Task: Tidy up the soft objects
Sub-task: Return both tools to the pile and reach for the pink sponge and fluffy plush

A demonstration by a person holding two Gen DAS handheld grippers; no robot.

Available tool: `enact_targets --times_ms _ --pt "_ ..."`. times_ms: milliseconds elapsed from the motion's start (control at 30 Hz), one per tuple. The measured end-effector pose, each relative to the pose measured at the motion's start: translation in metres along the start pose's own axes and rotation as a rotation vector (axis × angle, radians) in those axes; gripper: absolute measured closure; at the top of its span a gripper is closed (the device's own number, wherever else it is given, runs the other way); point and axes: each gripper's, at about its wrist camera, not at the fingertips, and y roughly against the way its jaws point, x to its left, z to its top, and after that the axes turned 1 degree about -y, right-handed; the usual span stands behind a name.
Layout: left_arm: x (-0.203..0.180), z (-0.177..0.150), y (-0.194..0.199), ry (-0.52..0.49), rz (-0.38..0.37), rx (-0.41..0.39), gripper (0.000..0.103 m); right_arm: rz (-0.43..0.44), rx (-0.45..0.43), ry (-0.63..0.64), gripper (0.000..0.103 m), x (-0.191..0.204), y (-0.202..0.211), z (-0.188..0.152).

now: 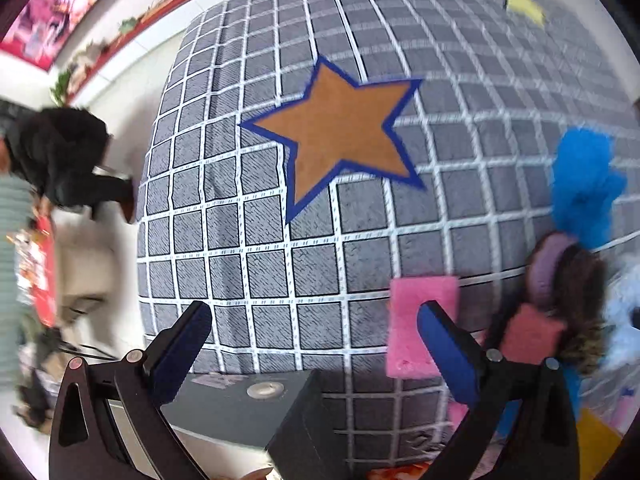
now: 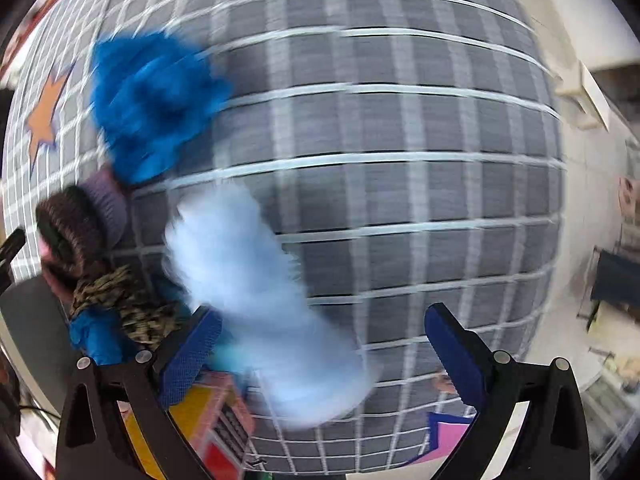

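Soft objects lie on a grey checked bed cover (image 1: 360,248). In the left wrist view a pink sponge (image 1: 416,328) lies just beyond my open, empty left gripper (image 1: 316,344), next to its right finger. A blue fluffy item (image 1: 584,184), a purple and brown knit item (image 1: 564,276) and a darker pink sponge (image 1: 532,332) sit at the right. In the blurred right wrist view a pale blue fluffy item (image 2: 256,292) lies between the fingers of my open right gripper (image 2: 324,344). The blue fluffy item (image 2: 152,108) and the knit item (image 2: 84,228) lie to its left.
An orange star with a blue border (image 1: 340,132) marks the middle of the cover; a yellow star (image 1: 524,4) lies far back. A grey box (image 1: 248,404) sits by the left gripper. A person in black (image 1: 60,156) crouches on the floor at left. Coloured packages (image 2: 212,420) lie at the bed's near edge.
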Motion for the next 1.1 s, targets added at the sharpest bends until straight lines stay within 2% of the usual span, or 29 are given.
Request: enact_targets --times_ms 67,200,300,467,533,767,800,900,1033,1100 --pt "0.004 -0.003 0.004 0.012 -0.039 0.012 0.000 0.053 -0.026 -0.038 0.001 -0.020 0.009 -0.005" --pt "-0.004 -0.007 -0.010 0.039 -0.070 0.076 0.000 0.103 -0.049 -0.045 0.001 -0.028 0.012 -0.015" --pt "-0.017 -0.005 -0.017 0.048 -0.091 0.098 0.000 0.069 -0.073 -0.041 0.001 -0.030 0.009 -0.019" --pt "-0.039 -0.002 -0.026 0.040 -0.095 0.127 0.000 -0.048 -0.135 0.050 0.001 0.005 0.006 -0.013" --pt "-0.041 -0.003 -0.033 0.053 -0.092 0.145 0.000 -0.092 -0.133 0.094 0.001 0.014 -0.002 -0.011" --pt "-0.043 -0.004 -0.058 0.100 -0.116 0.200 0.000 -0.110 -0.060 0.109 0.001 0.030 -0.045 -0.006" --pt "-0.040 -0.003 -0.062 0.102 -0.119 0.203 0.000 -0.107 -0.043 0.109 0.001 0.030 -0.052 -0.005" --pt "-0.044 -0.006 -0.062 0.127 -0.156 0.189 0.000 -0.019 -0.035 0.067 0.000 0.025 -0.058 -0.011" --pt "-0.035 -0.007 -0.073 0.169 -0.216 0.207 0.000 -0.012 -0.052 0.070 0.000 0.035 -0.064 -0.013" --pt "-0.030 -0.007 -0.080 0.181 -0.221 0.211 0.000 -0.011 -0.055 0.068 0.000 0.027 -0.058 -0.013"
